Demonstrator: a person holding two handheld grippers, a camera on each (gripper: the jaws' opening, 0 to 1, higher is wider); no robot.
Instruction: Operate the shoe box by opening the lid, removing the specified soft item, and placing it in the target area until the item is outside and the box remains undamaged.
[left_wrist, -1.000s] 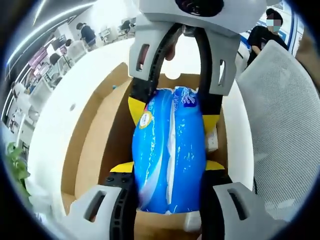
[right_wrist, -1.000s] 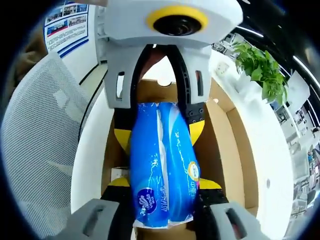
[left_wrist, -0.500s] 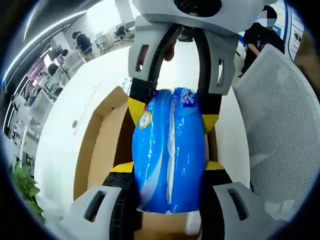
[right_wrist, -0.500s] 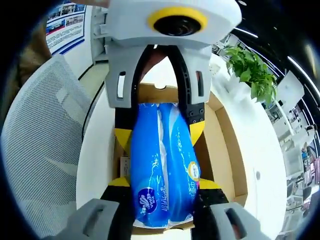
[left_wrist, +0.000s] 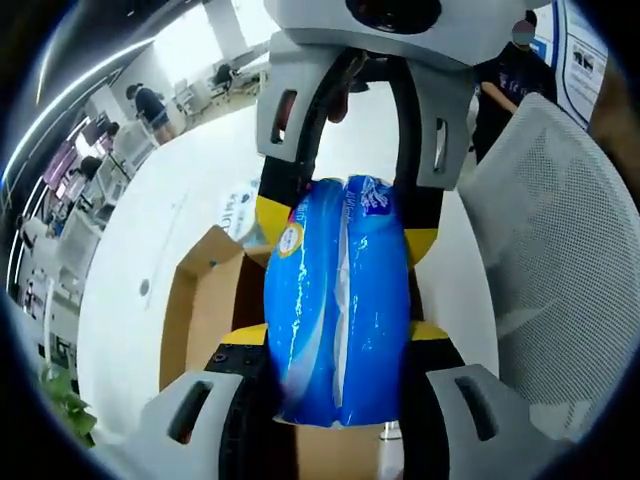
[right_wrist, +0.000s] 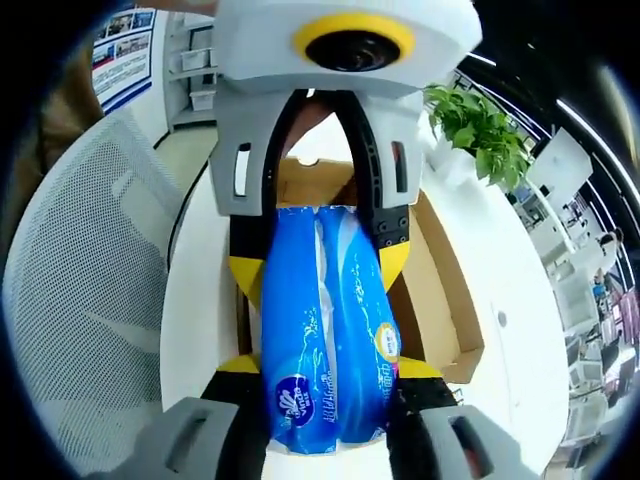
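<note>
I hold the blue tissue pack (left_wrist: 340, 310) between my left gripper (left_wrist: 338, 335) and right gripper (right_wrist: 320, 365), both closed on it above the open shoe box (right_wrist: 440, 300); uneven squeeze could let it slip back inside.

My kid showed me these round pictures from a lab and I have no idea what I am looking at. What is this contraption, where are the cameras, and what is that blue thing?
No robot arm here: a person holds two handheld grippers, each carrying a fisheye camera that looks forward along its own fingers. In the left gripper view, the left gripper rises from the bottom and the right gripper comes in from the top; the right gripper view shows the right gripper at the bottom instead. Both are clamped on a blue plastic pack of soft tissues, one at each end. Behind the pack lies an open brown cardboard shoe box on a white table. Beside the table stands a grey mesh office chair, and a green potted plant sits on the table's far side.
</note>
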